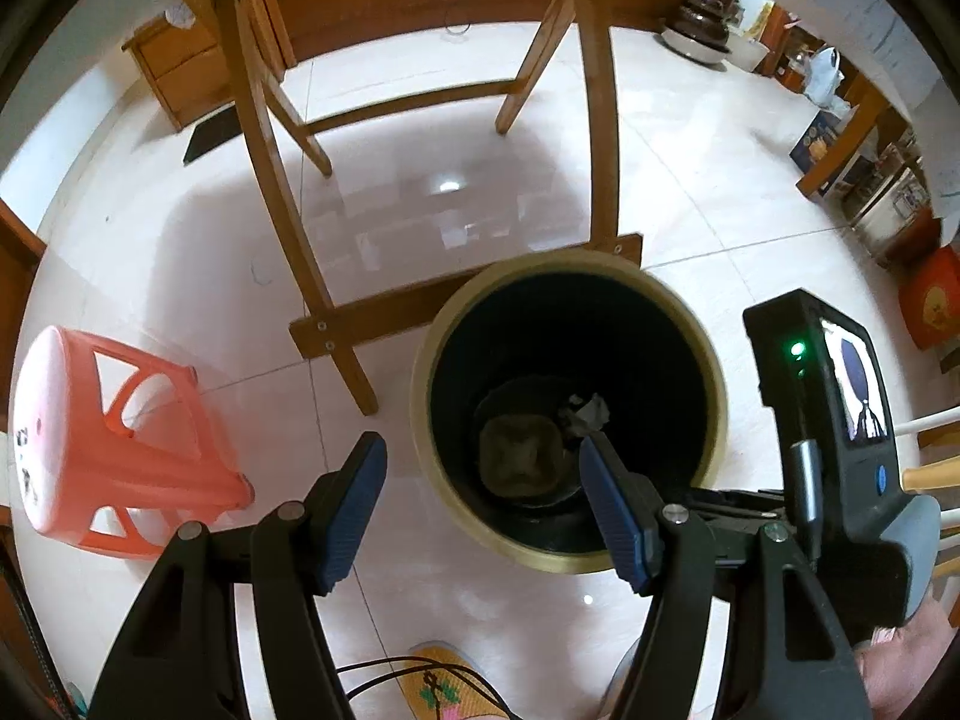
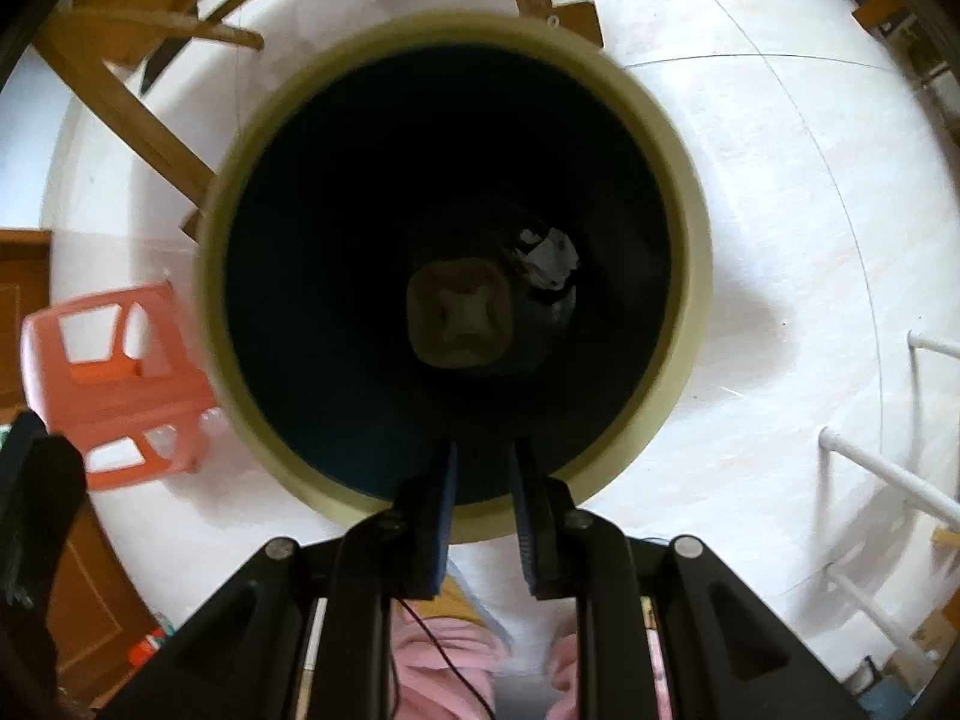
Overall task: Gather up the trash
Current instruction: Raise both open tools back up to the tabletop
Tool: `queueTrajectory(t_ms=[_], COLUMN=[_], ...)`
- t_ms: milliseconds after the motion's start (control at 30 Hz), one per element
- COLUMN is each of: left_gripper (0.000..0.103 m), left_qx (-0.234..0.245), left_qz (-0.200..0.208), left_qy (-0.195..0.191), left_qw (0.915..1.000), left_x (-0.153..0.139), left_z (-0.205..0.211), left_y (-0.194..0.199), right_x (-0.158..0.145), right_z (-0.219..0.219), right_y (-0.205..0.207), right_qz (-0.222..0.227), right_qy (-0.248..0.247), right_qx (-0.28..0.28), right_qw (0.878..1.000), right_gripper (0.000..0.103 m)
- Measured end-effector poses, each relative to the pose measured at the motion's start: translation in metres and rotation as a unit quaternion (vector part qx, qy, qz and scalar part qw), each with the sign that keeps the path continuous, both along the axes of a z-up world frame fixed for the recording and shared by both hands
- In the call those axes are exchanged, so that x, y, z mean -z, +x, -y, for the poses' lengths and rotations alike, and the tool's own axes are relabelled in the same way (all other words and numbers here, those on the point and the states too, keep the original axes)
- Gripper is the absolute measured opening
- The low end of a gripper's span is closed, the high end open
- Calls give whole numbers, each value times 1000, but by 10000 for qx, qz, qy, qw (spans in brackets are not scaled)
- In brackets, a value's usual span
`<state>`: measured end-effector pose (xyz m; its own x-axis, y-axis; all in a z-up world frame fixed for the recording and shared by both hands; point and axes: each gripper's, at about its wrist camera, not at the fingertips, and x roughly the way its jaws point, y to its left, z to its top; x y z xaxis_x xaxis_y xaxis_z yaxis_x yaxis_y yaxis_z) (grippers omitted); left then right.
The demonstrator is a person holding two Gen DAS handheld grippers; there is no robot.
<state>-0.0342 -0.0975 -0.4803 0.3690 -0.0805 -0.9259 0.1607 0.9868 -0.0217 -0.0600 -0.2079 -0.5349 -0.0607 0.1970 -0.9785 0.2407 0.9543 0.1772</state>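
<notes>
Cream-rimmed bin (image 2: pixel 690 276), dark inside, upright on the floor, mouth facing up. Contents: crumpled white paper (image 2: pixel 549 258) and a brown squarish piece (image 2: pixel 459 315) on the bottom; neither shows a clear long axis. Right gripper (image 2: pixel 483 516): directly above the mouth, jaws narrowly parted, nothing between them. Left gripper (image 1: pixel 483 507): beside the near rim, jaws spread, empty. The right is nearer.

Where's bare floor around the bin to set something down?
Free: the tiles right of the bin, out toward the red box, and the near strip between bin and slipper. Also open under the wooden table legs farther back. Crowded: left of the bin, between the table's foot bar and orange stool.
</notes>
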Motion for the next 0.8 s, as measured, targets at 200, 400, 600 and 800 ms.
queueTrajectory(t_ms=[200, 400, 600, 800], left_gripper=[65, 65, 65, 75], left_qx=[63, -41, -172, -551], left_qz=[118, 152, 484, 946], left_qy=[40, -64, -44, -198], left_qw=[9999, 9999, 9987, 9938], left_x=[-55, -163, -292, -408], left_z=[0, -4, -3, -10], left_y=[-9, -24, -38, -39], right_x=[-50, -151, -280, -425], right_z=[23, 47, 67, 60], right_y=[4, -9, -20, -15], right_qz=[384, 771, 1215, 2072], right_qy=[251, 484, 746, 765], right_qx=[19, -22, -241, -762], right_qw=[9989, 9958, 9895, 9723], right_gripper=[18, 18, 18, 18])
